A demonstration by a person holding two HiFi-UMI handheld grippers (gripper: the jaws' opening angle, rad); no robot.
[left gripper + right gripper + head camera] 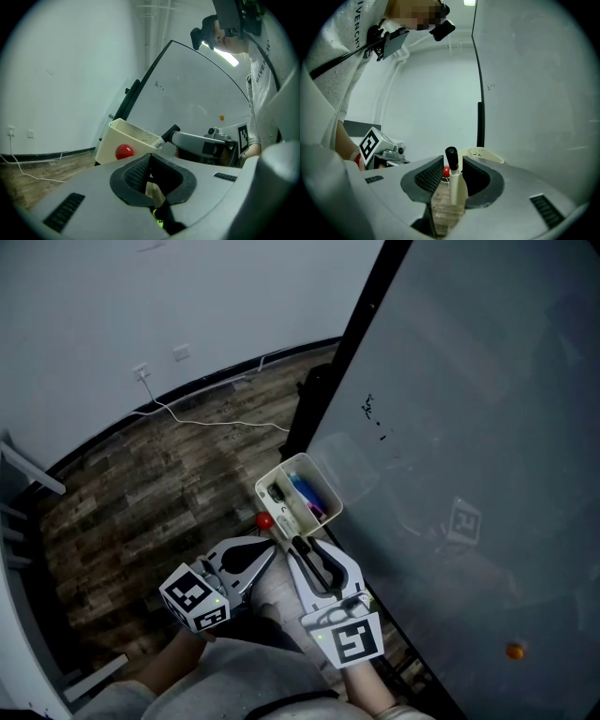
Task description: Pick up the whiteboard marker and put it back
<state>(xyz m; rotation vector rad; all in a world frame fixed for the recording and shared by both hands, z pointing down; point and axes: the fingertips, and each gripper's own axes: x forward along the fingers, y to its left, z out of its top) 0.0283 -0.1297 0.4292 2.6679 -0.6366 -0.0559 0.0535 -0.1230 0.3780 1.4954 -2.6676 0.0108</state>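
Right tongs (453,165) clamp the whiteboard marker (458,187), its cap pointing at the cream bin (278,472) just beyond. A red ball (265,519) sits left of the bin. Left tongs (150,161) are closed and empty.

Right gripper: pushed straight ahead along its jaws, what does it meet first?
Most likely the cream pen tray mounted on the whiteboard. The right gripper holds the whiteboard marker in its jaws, cap aimed at the tray's near rim. Depth is unclear, so contact could be slightly off the rim.
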